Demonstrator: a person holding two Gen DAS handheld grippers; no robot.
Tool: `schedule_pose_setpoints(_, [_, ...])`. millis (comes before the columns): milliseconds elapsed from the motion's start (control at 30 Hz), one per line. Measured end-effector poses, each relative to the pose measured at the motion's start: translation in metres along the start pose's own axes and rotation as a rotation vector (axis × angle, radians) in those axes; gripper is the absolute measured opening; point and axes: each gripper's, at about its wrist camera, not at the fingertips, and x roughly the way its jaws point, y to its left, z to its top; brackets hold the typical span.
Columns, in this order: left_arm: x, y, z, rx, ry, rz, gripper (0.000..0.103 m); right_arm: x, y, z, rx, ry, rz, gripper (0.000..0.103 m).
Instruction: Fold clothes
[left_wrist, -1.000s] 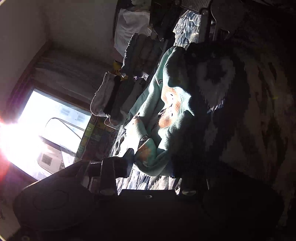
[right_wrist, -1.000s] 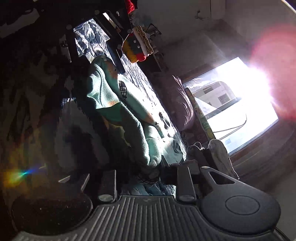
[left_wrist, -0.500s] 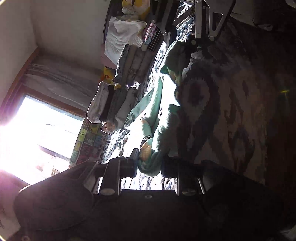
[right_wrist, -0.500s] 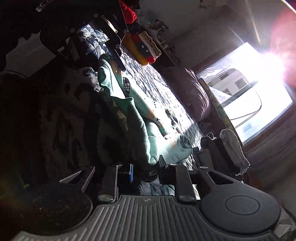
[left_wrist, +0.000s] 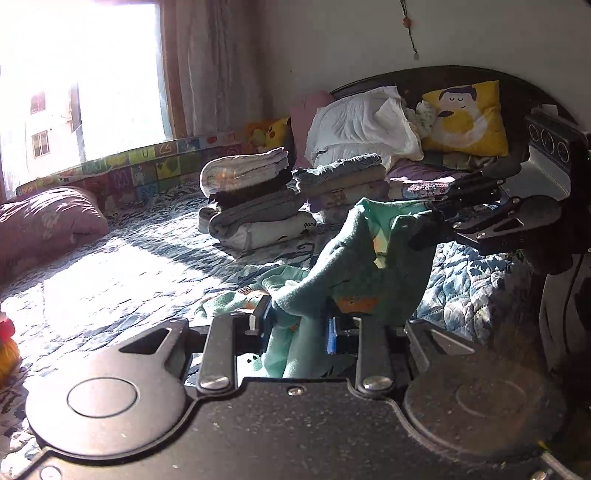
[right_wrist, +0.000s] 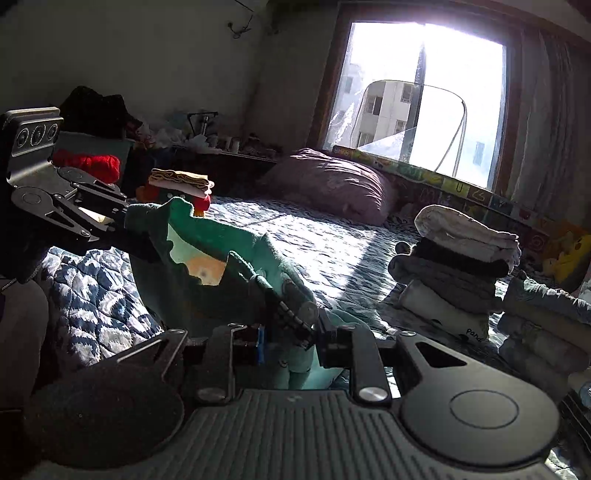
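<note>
- Above the blue quilted bedspread (left_wrist: 122, 273), the green garment (left_wrist: 354, 258) hangs stretched between the two grippers, lifted clear of the bed along its upper edge.
- Left gripper (left_wrist: 297, 328): jaws closed down to a narrow gap, pinching a bunched fold of the green garment; the fabric fills the gap and spills below the fingers.
- Right gripper (right_wrist: 290, 343): jaws likewise nearly closed, clamping another bunch of the same garment; cloth hangs down between the fingers.
- In the left wrist view, the right gripper (left_wrist: 439, 218) appears at the right, its tips set on the garment's raised top edge.
- In the right wrist view, the left gripper (right_wrist: 122, 221) appears at the left, its tips on the opposite raised corner.
- An orange patch (right_wrist: 205, 271) shows on the garment's lighter inner face.
- Lower part of the garment trails onto the bedspread just ahead of the left gripper.
- A stack of folded clothes (left_wrist: 251, 199) sits on the bed beyond the garment, with a second folded stack (left_wrist: 343, 177) just beside it.
- A yellow cartoon pillow (left_wrist: 465, 118) rests against the dark headboard (left_wrist: 517, 92).
- A mauve pillow (right_wrist: 332, 184) lies near the window (right_wrist: 413, 96).
</note>
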Motion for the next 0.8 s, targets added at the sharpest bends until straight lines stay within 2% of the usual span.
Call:
schedule_pose_setpoints(100, [0.019,0.034,-0.001,-0.207,0.007,-0.054,0.027,0.033,-0.037,-0.001,0.241,0.000,0.042,0.027])
schedule_pose_setpoints(267, [0.047,0.079,-0.015,-0.499,0.054,-0.115,0.027,0.091,-0.087,-0.026,0.603,0.034,0.107,0.031])
schedule_pose_setpoints(367, [0.062,0.100,-0.031,-0.646,0.091,-0.128,0.027,0.112,-0.101,-0.048,0.754,0.053,0.147,0.046])
schedule_pose_setpoints(400, [0.065,0.104,-0.036,-0.682,0.090,-0.130,0.031,0.115,-0.105,-0.056,0.806,0.053,0.163,0.051])
schedule_pose_setpoints(433, [0.066,0.108,-0.041,-0.718,0.089,-0.137,0.043,0.114,-0.108,-0.062,0.844,0.044,0.176,0.058])
schedule_pose_setpoints(500, [0.061,0.110,-0.048,-0.752,0.077,-0.159,0.059,0.107,-0.112,-0.069,0.888,0.023,0.194,0.067])
schedule_pose_setpoints(533, [0.058,0.111,-0.050,-0.763,0.070,-0.168,0.063,0.105,-0.113,-0.071,0.897,0.019,0.205,0.072])
schedule_pose_setpoints(600, [0.051,0.110,-0.054,-0.769,0.070,-0.194,0.065,0.101,-0.114,-0.071,0.888,0.016,0.228,0.072])
schedule_pose_setpoints(700, [0.051,0.108,-0.056,-0.756,0.058,-0.210,0.064,0.094,-0.111,-0.072,0.843,0.018,0.266,0.073])
schedule_pose_setpoints(767, [0.056,0.109,-0.056,-0.764,0.051,-0.226,0.043,0.091,-0.106,-0.071,0.786,0.015,0.279,0.067])
schedule_pose_setpoints(800, [0.058,0.110,-0.054,-0.769,0.047,-0.234,0.028,0.092,-0.103,-0.071,0.765,0.018,0.304,0.041])
